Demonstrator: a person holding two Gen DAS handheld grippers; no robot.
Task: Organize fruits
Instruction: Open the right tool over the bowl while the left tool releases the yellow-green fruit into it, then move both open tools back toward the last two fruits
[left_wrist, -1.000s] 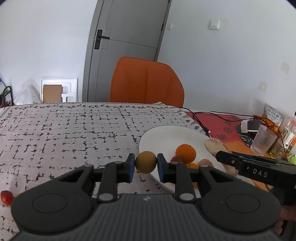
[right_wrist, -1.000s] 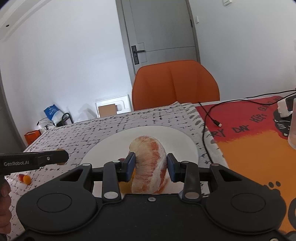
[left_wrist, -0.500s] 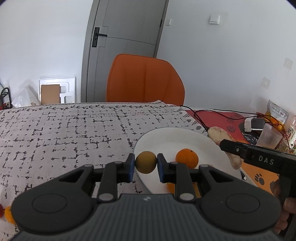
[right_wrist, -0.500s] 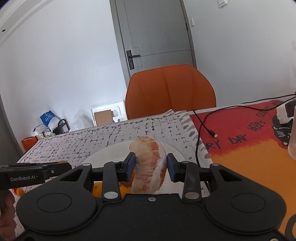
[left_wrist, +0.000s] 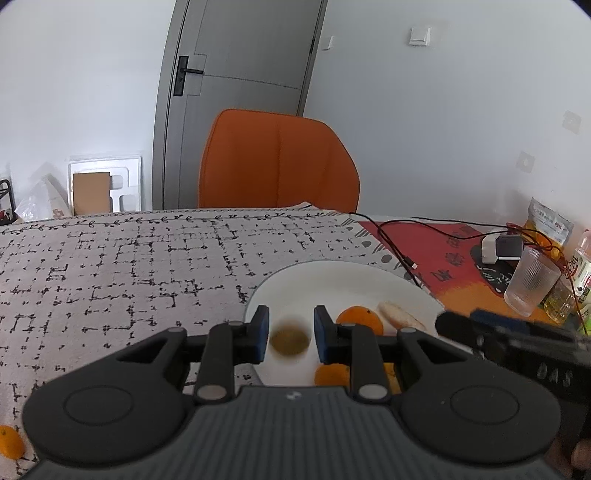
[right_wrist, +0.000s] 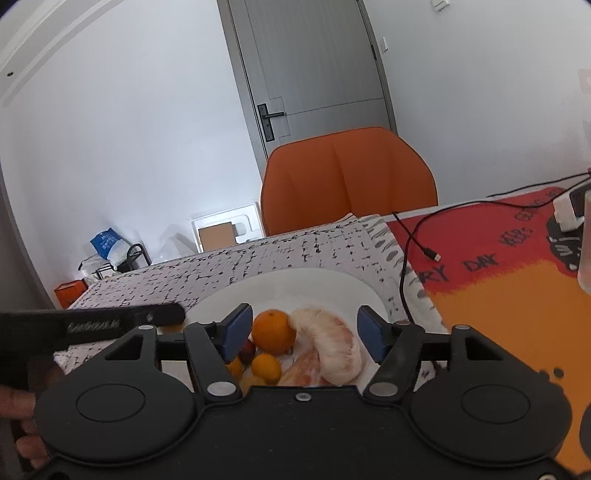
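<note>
A white plate (left_wrist: 332, 275) (right_wrist: 295, 284) lies on the patterned cloth. My left gripper (left_wrist: 290, 332) is open above its near-left part; a blurred brownish-green round fruit (left_wrist: 289, 339) is between and below the fingers, free of them. My right gripper (right_wrist: 304, 332) is open over the plate. Below it lie a peeled pomelo segment (right_wrist: 332, 347) (left_wrist: 400, 315), an orange (right_wrist: 274, 331) (left_wrist: 358, 319), a small yellow-orange fruit (right_wrist: 266, 366) and a dark red fruit (right_wrist: 246, 349).
An orange chair (left_wrist: 279, 158) stands behind the table. A red and orange mat (right_wrist: 498, 258) with a black cable (right_wrist: 413, 236) lies right of the plate. A clear cup (left_wrist: 530, 284), bottles and a snack bag stand at far right. A small orange fruit (left_wrist: 11, 441) lies at the cloth's near left.
Both grippers have opened. The left let go of the round fruit, which drops over the plate. The right let go of the pomelo segment, which now lies on the plate.
</note>
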